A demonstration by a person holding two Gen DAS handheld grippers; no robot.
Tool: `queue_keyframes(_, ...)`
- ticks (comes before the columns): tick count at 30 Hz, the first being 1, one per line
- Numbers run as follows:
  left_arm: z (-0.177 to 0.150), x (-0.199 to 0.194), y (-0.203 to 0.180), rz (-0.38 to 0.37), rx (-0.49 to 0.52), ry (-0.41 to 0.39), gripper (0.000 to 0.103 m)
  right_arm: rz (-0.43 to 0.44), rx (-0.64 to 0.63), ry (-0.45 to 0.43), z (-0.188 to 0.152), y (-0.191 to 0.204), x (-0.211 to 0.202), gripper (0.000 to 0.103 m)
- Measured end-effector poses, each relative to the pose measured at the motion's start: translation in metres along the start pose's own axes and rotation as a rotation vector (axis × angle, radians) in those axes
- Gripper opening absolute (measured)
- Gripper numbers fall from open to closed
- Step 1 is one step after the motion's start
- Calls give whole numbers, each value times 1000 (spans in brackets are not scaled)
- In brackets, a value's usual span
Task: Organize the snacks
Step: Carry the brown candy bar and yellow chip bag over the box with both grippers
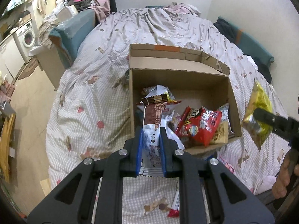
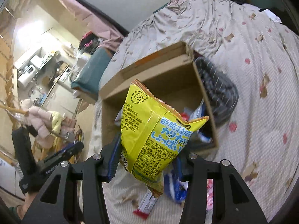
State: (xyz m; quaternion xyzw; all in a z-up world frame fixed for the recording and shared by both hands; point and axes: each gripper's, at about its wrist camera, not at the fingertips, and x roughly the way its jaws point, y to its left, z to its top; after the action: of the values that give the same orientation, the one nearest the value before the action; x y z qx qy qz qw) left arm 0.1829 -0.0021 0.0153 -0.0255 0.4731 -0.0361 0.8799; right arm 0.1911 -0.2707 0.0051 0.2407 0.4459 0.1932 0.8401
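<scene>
An open cardboard box (image 1: 186, 69) sits on the bed and holds several snack packets, among them a red bag (image 1: 198, 127). My left gripper (image 1: 151, 130) is shut on a brown and white snack packet (image 1: 152, 117) held over the box's near left corner. My right gripper (image 2: 151, 149) is shut on a yellow cheese snack bag (image 2: 155, 130), held in the air in front of the box (image 2: 155, 71). The yellow bag (image 1: 258, 110) and right gripper also show at the right in the left wrist view.
The bed has a checked quilt (image 1: 89, 100) with bear prints. Loose packets lie on the quilt near me (image 1: 174, 207) (image 2: 145, 205). A dark keyboard-like object (image 2: 216, 91) lies right of the box. Teal cushions (image 1: 74, 31) and clutter sit left of the bed.
</scene>
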Motion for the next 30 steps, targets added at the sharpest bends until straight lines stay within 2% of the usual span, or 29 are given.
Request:
queue_keyframes(6, 15, 25, -14, -13, 12, 13, 14, -26, 15, 16, 22, -8, 31, 50)
queue_keyframes(15, 39, 68, -52, -23, 59, 39, 14, -56, 25, 69, 29, -19, 75, 50)
queue_keyframes(22, 53, 91, -70, 13, 100, 33, 14, -62, 44, 89, 29, -30, 83, 50)
queue_keyframes(30, 63, 112, -84, 33, 121, 50, 14, -26, 109, 93, 34, -42, 87, 52)
